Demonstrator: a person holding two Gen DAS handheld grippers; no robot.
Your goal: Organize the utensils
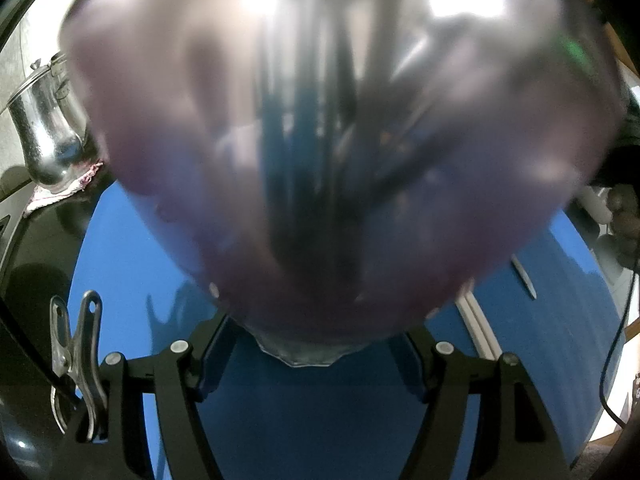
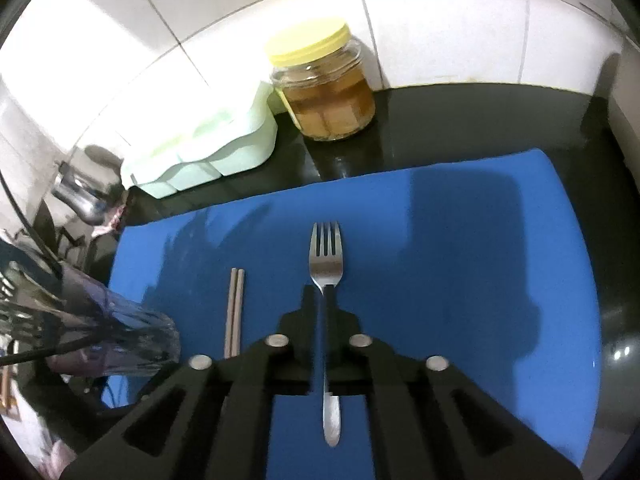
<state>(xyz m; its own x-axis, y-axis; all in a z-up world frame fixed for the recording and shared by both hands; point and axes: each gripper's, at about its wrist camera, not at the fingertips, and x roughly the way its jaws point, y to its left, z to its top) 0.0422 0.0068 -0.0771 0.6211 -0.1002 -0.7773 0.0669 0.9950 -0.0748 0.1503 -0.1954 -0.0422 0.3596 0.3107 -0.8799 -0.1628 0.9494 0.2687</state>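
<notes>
A clear glass (image 1: 320,160) fills the left wrist view, blurred, with several dark utensil handles standing inside it. My left gripper (image 1: 316,344) is shut on the glass near its base and holds it above the blue mat (image 1: 132,260). In the right wrist view the same glass (image 2: 120,332) shows at the left edge. A steel fork (image 2: 326,256) lies lengthwise on the mat with its tines pointing away. Its handle runs between the fingers of my right gripper (image 2: 320,292), which is open, and a strip of blue shows beside the handle. A pair of chopsticks (image 2: 235,308) lies parallel to the fork, just to its left.
A glass jar with a yellow lid (image 2: 326,84) and a pale green container (image 2: 208,152) stand on the dark counter against the tiled wall. A steel jug (image 1: 44,132) sits at the left. A metal clip (image 1: 76,356) hangs by my left gripper, and a black cable (image 1: 612,340) trails at the right.
</notes>
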